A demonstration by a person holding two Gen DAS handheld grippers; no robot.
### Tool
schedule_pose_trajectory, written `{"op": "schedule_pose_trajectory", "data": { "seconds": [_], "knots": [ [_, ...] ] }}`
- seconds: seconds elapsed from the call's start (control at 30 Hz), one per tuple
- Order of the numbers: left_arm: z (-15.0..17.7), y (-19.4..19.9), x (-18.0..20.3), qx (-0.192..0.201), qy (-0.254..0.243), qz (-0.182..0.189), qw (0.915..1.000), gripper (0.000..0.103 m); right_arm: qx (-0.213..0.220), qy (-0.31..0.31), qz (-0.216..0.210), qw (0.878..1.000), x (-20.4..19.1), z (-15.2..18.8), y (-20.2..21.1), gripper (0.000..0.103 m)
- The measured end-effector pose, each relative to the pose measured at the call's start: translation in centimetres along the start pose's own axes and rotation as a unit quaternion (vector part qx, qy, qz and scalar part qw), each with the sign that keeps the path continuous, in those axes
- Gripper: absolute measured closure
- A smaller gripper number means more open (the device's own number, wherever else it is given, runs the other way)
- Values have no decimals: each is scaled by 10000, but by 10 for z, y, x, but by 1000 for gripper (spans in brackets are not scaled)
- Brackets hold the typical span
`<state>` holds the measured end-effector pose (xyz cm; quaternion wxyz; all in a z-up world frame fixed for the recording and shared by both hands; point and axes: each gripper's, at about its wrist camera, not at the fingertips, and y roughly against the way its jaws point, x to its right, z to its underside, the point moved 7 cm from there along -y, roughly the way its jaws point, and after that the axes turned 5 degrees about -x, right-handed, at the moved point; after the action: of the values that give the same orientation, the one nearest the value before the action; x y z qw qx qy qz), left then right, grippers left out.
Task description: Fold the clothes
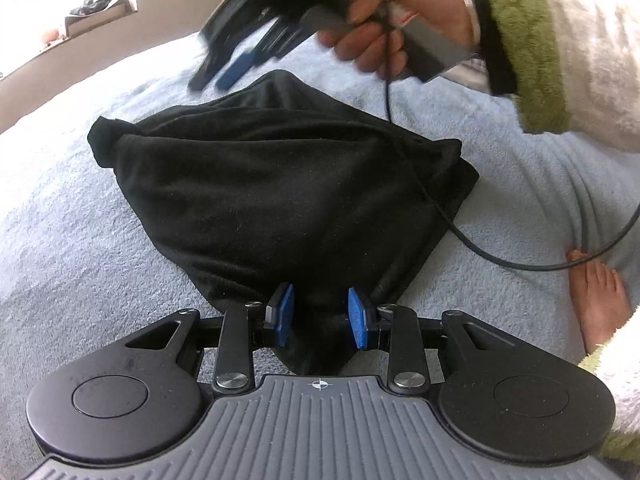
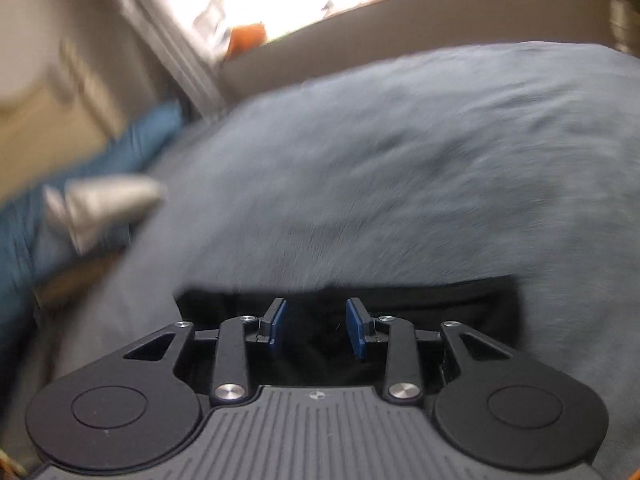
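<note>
A black garment (image 1: 272, 196) lies folded into a rough square on the light blue blanket (image 1: 80, 248). My left gripper (image 1: 320, 318) stands open over the garment's near corner, blue pads on either side of the cloth, not closed on it. In the left wrist view the right gripper (image 1: 224, 74) hovers blurred above the garment's far corner, held by a hand (image 1: 372, 36) in a fuzzy white and green sleeve. In the right wrist view the right gripper (image 2: 316, 326) is open, with the black garment's edge (image 2: 440, 300) just below it; nothing is held.
A black cable (image 1: 440, 216) trails from the right gripper across the garment. A bare foot (image 1: 596, 300) rests on the blanket at the right. A window sill with clutter (image 1: 96, 4) runs behind the bed. A blue cloth (image 2: 80, 188) and a blurred grey object (image 2: 104, 204) lie at the bed's left.
</note>
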<state>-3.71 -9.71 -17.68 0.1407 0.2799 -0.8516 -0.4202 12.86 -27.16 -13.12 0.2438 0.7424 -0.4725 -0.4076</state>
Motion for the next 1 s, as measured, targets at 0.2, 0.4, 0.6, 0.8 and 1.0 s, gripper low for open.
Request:
{"op": "schedule_pose_trajectory", "data": {
  "seconds": [0.2, 0.4, 0.6, 0.8, 1.0],
  "knots": [
    [1, 1, -1, 30, 41, -6, 10000, 74, -318, 146, 168, 9992, -3, 8, -25, 97],
    [0, 1, -4, 41, 147, 85, 9998, 74, 1102, -476, 617, 9909, 8, 3, 46, 98],
    [-1, 2, -6, 22, 192, 97, 9998, 74, 1147, -1193, 975, 9814, 49, 17, 55, 97],
    [-3, 4, -8, -21, 271, 87, 9996, 74, 1124, -1916, 586, 9732, 79, 29, 78, 81],
    [-6, 7, -11, -37, 463, 185, 9987, 73, 412, -1709, -256, 9841, 67, 56, 108, 76]
  ]
}}
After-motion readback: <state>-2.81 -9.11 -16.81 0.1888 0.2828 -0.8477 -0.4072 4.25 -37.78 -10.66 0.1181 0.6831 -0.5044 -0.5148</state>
